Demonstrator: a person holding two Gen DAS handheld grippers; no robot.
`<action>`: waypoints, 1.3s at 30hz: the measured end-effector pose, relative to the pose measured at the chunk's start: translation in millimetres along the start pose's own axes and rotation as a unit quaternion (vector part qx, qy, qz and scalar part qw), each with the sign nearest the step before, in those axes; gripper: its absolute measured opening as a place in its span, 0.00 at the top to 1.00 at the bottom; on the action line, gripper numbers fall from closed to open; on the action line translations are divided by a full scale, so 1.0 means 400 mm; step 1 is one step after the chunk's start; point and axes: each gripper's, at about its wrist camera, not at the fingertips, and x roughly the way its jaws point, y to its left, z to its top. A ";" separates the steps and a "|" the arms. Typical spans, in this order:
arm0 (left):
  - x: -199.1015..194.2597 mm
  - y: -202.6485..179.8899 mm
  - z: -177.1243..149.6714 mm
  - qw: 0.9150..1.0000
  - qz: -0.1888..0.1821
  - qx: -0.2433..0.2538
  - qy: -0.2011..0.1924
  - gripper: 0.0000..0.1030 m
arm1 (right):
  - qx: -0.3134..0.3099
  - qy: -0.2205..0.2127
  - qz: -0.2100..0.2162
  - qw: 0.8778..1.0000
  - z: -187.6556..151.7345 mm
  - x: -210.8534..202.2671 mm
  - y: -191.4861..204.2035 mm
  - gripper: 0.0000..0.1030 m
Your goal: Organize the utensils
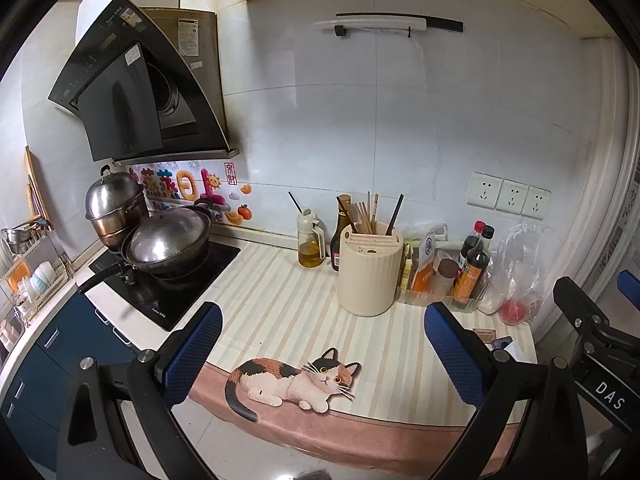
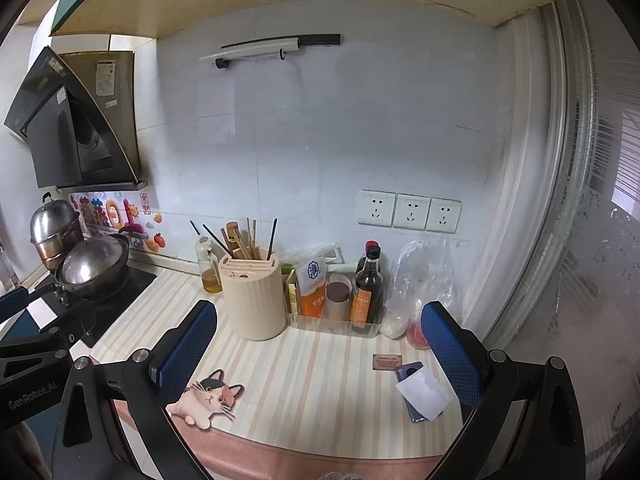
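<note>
Below me the desk (image 1: pixel 280 300) wears its striped mat, cat picture at the near edge. My left gripper (image 1: pixel 324 356) and right gripper (image 2: pixel 320 354) hover over it, both spread wide and empty. At the back wall stands the cream utensil holder (image 2: pixel 256 300), chopsticks (image 1: pixel 370 216) upright inside.
</note>
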 end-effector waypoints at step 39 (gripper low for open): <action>0.027 0.005 0.016 1.000 -0.005 0.006 0.005 0.00 | -0.004 0.014 -0.004 1.000 0.000 0.054 -0.021 0.00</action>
